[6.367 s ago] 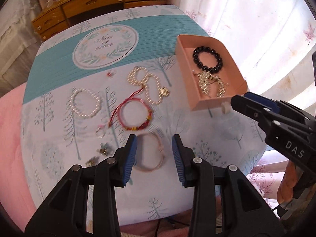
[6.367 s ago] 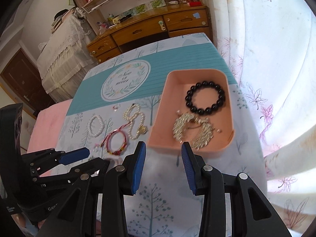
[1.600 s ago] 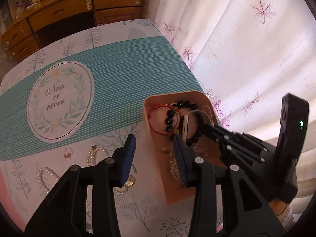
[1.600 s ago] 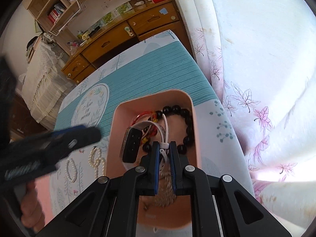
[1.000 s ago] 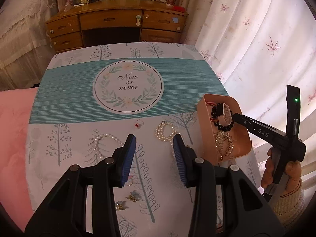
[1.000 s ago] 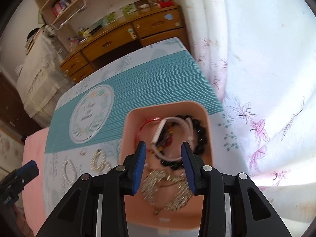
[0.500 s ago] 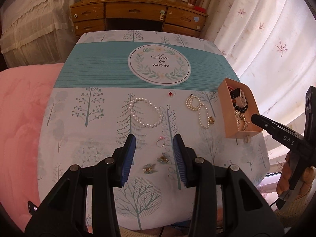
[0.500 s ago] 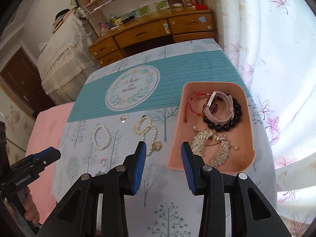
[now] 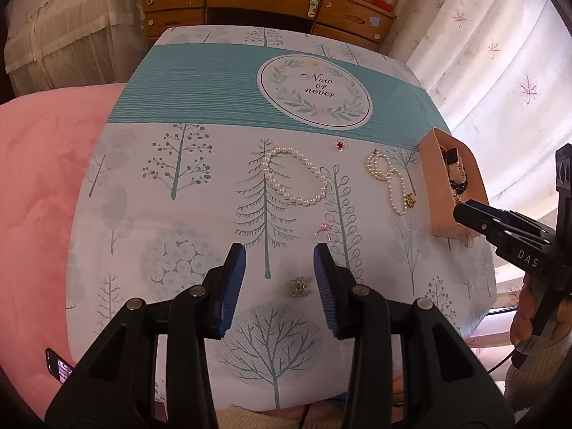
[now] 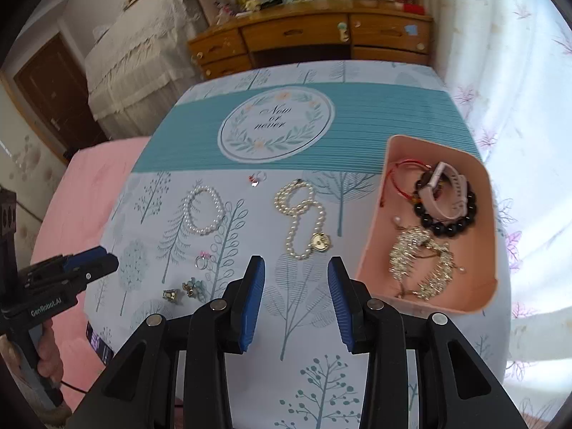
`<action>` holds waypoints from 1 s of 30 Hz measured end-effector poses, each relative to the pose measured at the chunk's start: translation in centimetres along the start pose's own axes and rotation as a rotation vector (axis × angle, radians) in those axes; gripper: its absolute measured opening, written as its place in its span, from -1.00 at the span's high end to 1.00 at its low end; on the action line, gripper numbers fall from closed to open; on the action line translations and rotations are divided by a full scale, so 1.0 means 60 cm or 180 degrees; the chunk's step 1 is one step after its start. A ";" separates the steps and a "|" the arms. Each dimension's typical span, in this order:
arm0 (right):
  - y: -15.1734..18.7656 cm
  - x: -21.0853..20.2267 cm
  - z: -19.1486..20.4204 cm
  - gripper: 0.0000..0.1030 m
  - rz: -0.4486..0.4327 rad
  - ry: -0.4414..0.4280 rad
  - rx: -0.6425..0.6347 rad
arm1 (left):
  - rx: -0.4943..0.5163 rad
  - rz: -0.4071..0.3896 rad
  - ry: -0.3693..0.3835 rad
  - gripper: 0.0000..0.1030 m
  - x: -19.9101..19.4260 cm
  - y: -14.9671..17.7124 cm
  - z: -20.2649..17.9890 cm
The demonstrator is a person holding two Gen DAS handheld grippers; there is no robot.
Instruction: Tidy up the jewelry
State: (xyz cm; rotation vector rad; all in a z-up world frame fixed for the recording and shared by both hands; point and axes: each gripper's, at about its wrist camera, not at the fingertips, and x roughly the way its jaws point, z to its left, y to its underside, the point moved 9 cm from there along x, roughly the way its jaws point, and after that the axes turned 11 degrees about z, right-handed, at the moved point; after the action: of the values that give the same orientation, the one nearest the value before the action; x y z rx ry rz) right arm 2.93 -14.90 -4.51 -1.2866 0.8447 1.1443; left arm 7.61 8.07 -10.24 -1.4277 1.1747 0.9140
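Observation:
My left gripper (image 9: 279, 250) hangs open over the tree-print cloth, with a gold earring (image 9: 299, 287) between its fingers below and a small ring (image 9: 323, 232) just past its right fingertip. A pearl bracelet (image 9: 295, 175), a pearl necklace (image 9: 389, 182) and a red ring (image 9: 340, 144) lie further out. My right gripper (image 10: 296, 262) is open and empty, just short of the pearl necklace (image 10: 304, 214). To its right, the pink tray (image 10: 375, 236) holds a pink watch (image 10: 447, 193), a black bead bracelet (image 10: 447, 227), a red string bracelet (image 10: 400, 178) and a glittering chain (image 10: 418, 264).
A wooden desk (image 10: 304, 39) with drawers stands behind the table. White curtains (image 10: 518, 89) hang on the right and pink bedding (image 9: 39, 178) lies on the left. A phone (image 9: 59, 364) pokes out at the cloth's near left edge. Two earrings (image 10: 186, 291) lie near the front.
The right gripper let go of the pink watch in the tray and drew back left over the cloth. The left gripper swung left from the tray and came down over the earrings.

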 end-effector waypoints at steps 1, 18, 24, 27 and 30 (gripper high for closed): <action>-0.009 0.010 0.004 0.28 0.0058 -0.0026 -0.0060 | -0.0004 0.0037 0.0007 0.30 0.008 -0.007 0.003; -0.177 0.205 -0.031 0.02 0.1053 -0.0072 -0.0345 | -0.0408 0.0953 0.0155 0.30 0.186 -0.130 0.039; -0.186 0.238 -0.030 0.01 0.1174 0.0024 -0.0594 | -0.0417 0.0985 0.0146 0.29 0.202 -0.148 0.038; -0.176 0.243 -0.017 0.01 0.1221 0.0129 -0.0852 | -0.0412 0.1014 0.0141 0.29 0.205 -0.149 0.034; -0.164 0.244 -0.004 0.02 0.1220 0.0298 -0.1212 | -0.0410 0.1031 0.0133 0.29 0.211 -0.153 0.030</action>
State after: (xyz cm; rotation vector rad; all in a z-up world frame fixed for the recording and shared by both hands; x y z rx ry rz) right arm 16.20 -11.92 -15.70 -1.5379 1.0037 1.6164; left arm 19.57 7.37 -20.44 -1.3856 1.4269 1.2067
